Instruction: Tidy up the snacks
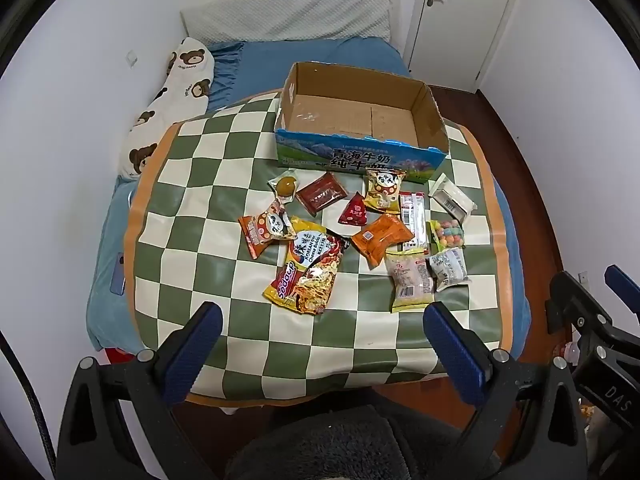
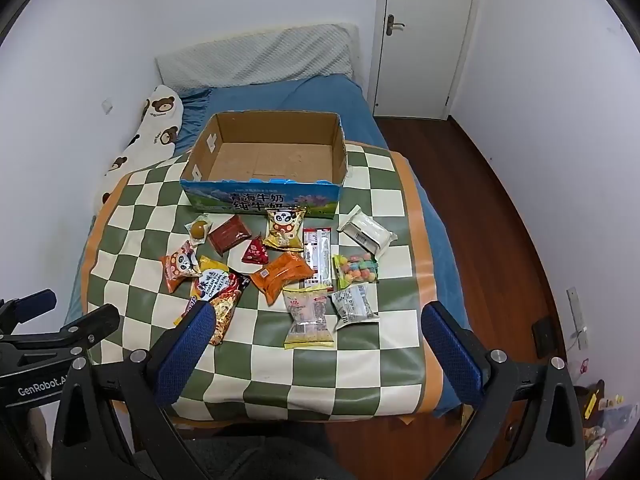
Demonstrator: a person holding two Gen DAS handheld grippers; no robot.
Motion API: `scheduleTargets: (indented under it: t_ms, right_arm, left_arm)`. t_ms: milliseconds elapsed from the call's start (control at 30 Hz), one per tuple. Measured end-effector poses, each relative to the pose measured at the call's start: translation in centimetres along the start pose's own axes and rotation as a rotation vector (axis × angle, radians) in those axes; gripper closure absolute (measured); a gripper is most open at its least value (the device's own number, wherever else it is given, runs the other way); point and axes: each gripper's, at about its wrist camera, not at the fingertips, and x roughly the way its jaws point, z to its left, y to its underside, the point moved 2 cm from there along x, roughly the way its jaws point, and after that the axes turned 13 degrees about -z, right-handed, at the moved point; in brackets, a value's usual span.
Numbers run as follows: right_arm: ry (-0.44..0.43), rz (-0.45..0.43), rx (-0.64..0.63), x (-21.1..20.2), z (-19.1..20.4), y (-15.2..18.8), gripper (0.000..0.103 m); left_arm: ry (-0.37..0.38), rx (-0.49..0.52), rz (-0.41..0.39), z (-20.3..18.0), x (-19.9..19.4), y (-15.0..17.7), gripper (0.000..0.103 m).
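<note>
Left wrist view first: the left gripper (image 1: 320, 340) hangs above the near edge of the checkered mat (image 1: 200, 200), jaws spread as wide as they go and nothing between them. Same story on the right wrist view, where the right gripper (image 2: 316, 344) is spread just as wide and empty, tilted down toward the spread. Nothing has been boxed, by the look of it: the cardboard box (image 2: 264, 196) sits open and bare inside at the far side of the mat, beyond the whole scatter of snacks. So we're at the very start, the picking-out step, I'd say. Closest ahead of the left gripper lies the big noodle packet (image 1: 308, 272), just beyond its left finger and slightly inward. Straight ahead between the right gripper's fingers sits the pale yellow-edged packet (image 2: 308, 316), with the small silver packet (image 2: 354, 306) just beside it toward the right finger. Further out, the orange packet (image 2: 286, 276) and the bag of coloured candies (image 2: 356, 272) lie between tool and box. Next move, as I read it: one gripper drops onto a near packet, pinches across its narrow side, then carries it forward over the rest and into the box. Those slick crinkly wrappers could slip, so a firm central pinch looks wise.
</note>
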Motion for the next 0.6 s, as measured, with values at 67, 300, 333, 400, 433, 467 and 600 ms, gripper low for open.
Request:
scheduleTargets:
  t_ms: [67,300,333,400,433,467,600]
  right_arm:
    - [-0.003,0.000,0.002,-0.02,0.00,0.02,0.000]
    - [-0.004,0.005,0.000,0.01,0.07,-0.06,0.000]
    - [-0.004,0.005,0.000,0.03,0.12,-0.20,0.000]
    - [-0.006,0.005,-0.003,0.03,0.24,-0.47,0.000]
    - [-0.008,0.004,-0.003,-0.01,0.27,-0.61,0.000]
    - [-0.004,0.004,0.000,0.03,-0.05,-0.16,0.000]
    - [-0.001,0.003,0.004,-0.20,0.01,0.39,0.000]
  left_arm:
    - [0.002,-0.005,-0.006,-0.01,-0.04,0.01,0.000]
    - [-0.003,0.000,-0.005,-0.32,-0.05,0.09,0.000]
    - [-0.003,0.000,-0.005,-0.39,-0.05,0.11,0.000]
    - [-0.002,-0.003,-0.004,-0.05,-0.01,0.01,0.000]
    - [-0.003,-0.003,-0.004,-0.08,0.00,0.00,0.000]
    - [-0.004,-0.003,-0.004,-0.10,0.01,-0.01,0.000]
    - [-0.004,-0.002,-0.007,-0.03,-0.02,0.01,0.000]
